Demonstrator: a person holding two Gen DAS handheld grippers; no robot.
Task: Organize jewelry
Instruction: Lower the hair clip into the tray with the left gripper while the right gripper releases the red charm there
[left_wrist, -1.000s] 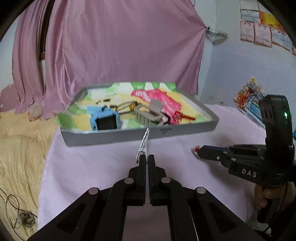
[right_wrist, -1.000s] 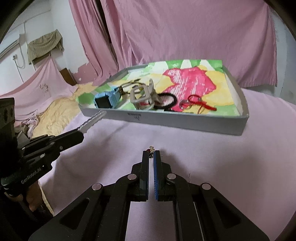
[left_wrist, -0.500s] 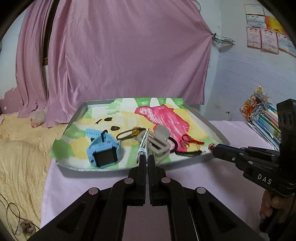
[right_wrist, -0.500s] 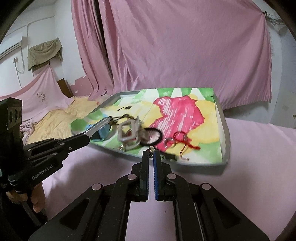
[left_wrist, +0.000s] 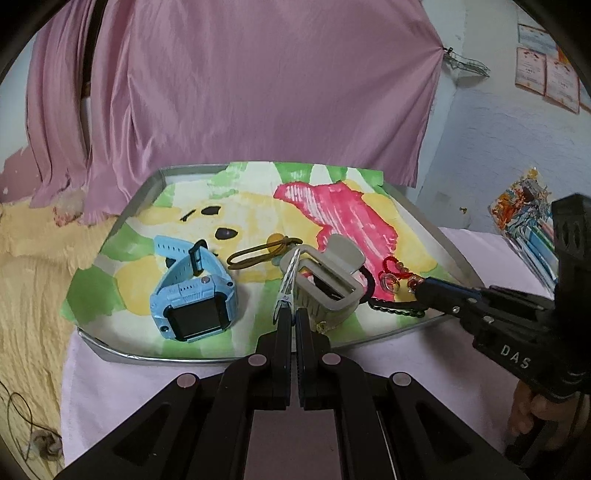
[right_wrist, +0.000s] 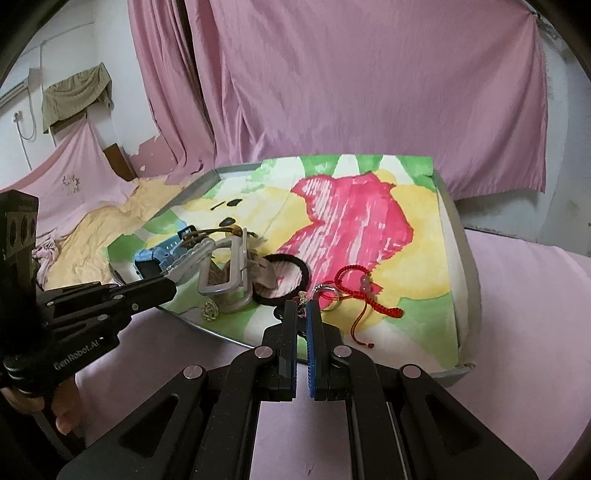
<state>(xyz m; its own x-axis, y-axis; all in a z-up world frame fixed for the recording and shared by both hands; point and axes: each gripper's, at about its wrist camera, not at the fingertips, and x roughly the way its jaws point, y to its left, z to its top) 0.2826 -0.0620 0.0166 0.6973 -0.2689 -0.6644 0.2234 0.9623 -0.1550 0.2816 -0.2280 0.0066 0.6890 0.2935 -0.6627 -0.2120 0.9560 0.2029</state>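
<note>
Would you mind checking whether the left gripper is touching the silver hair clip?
Touching: the left wrist view shows the left gripper shut on the silver hair clip, which sticks out over the tray.

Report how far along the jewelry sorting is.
Done: the watch, claw clip, hair ties and red bracelet already lie in the tray. In hand: the left gripper holds a silver clip, the right gripper a tiny trinket, both over the tray. Left: release both.

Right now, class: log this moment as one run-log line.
left claw: shut on silver hair clip | right claw: shut on small earring | both over tray | nothing released
</note>
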